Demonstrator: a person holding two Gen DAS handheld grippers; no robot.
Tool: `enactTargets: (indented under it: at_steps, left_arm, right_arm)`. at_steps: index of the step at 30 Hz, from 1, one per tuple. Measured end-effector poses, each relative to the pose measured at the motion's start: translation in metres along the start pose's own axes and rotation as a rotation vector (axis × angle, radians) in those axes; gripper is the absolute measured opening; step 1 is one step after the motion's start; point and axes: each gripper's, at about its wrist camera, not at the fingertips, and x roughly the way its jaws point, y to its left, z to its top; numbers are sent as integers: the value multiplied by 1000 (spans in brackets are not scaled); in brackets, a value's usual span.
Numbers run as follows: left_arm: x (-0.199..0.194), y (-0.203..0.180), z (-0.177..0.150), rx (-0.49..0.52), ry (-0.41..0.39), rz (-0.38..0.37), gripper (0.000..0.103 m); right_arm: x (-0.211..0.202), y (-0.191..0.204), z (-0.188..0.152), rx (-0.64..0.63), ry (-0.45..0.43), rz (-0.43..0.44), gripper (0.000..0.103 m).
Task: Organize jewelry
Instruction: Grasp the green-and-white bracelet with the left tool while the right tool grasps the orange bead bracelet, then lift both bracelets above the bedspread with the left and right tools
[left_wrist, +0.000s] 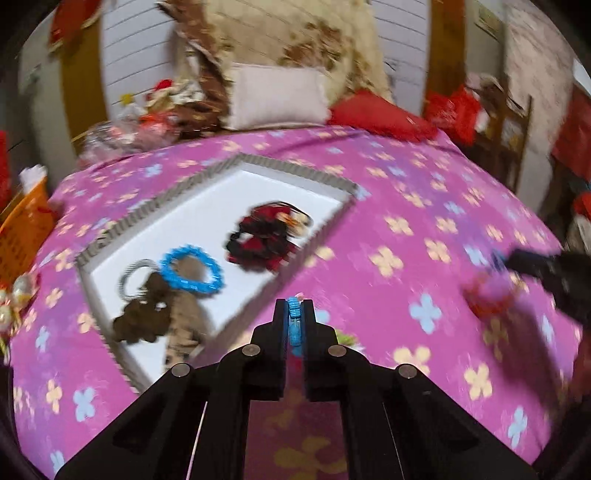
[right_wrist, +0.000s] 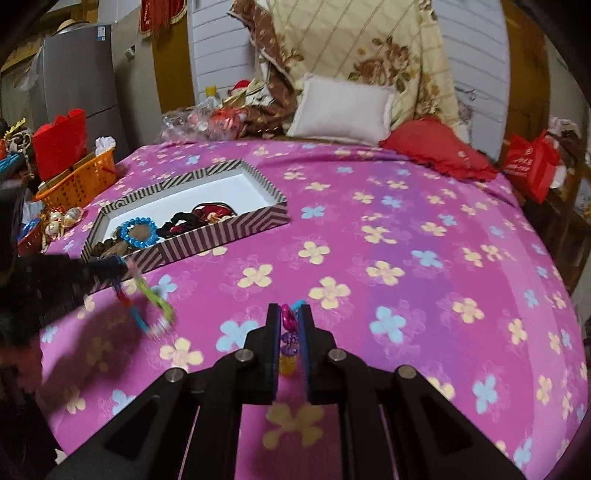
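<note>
A bed (right_wrist: 369, 236) fills the room's centre, covered with a pink sheet printed with yellow and blue flowers. At its head lie a white pillow (right_wrist: 343, 109), a red cushion (right_wrist: 436, 147) and a folded cream quilt with brown floral print (right_wrist: 362, 48). Behind stands a white panelled wall (right_wrist: 218, 48). A grey refrigerator (right_wrist: 81, 70) stands at left, near an orange basket (right_wrist: 79, 181).
</note>
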Motion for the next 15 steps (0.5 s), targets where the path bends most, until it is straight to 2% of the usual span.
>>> enactTargets:
  at_steps: [3,8,15]
  left_arm:
    - [4,7,1,-25,13,-9,9]
    - [15,0,-2,-6,48,6,10]
    - [17,-6,-6,9,57,27,10]
  right_arm:
    - [-1,2,-9,-2,1,-33,9]
    - [11,7,-10,4,32,-43,9]
    - [20,15,-13,-17,49,-70,9]
